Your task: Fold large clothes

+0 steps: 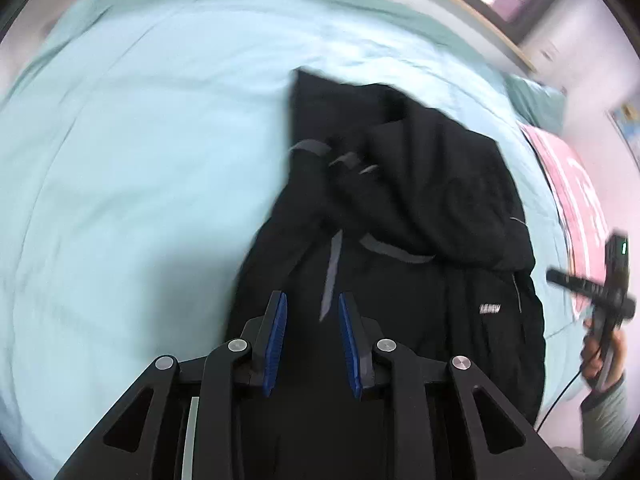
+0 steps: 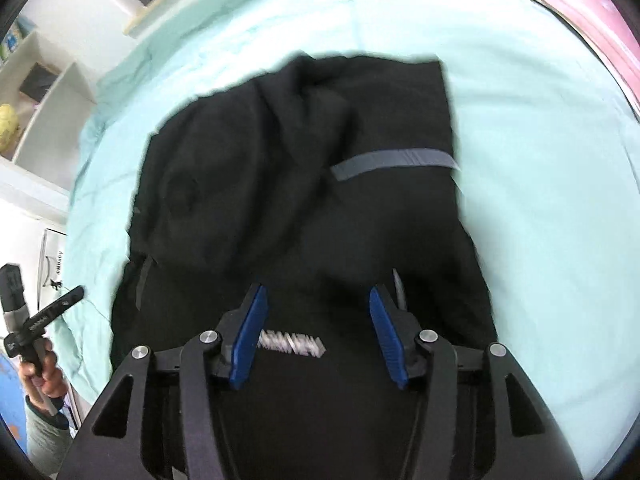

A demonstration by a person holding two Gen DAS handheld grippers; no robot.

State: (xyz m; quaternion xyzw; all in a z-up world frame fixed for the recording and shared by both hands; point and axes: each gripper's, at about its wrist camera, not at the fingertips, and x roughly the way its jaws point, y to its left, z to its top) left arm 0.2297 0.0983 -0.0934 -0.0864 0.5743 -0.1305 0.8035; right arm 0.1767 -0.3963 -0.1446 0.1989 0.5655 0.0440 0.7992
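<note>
A large black garment (image 1: 420, 208) with grey straps and a small white logo lies crumpled on a pale mint bed sheet (image 1: 140, 180). It also fills the middle of the right wrist view (image 2: 288, 200). My left gripper (image 1: 312, 308) hangs above its near edge, blue pads apart, nothing between them. My right gripper (image 2: 318, 304) hangs above the white logo (image 2: 292, 346), jaws wide apart and empty. The right gripper shows at the far right of the left wrist view (image 1: 592, 292), and the left gripper at the far left of the right wrist view (image 2: 44, 316).
A pink cloth (image 1: 576, 200) lies at the bed's right side. A wooden bed edge (image 1: 472, 12) runs along the far side. White shelves (image 2: 44, 92) with a yellow object stand by the bed. Views are motion blurred.
</note>
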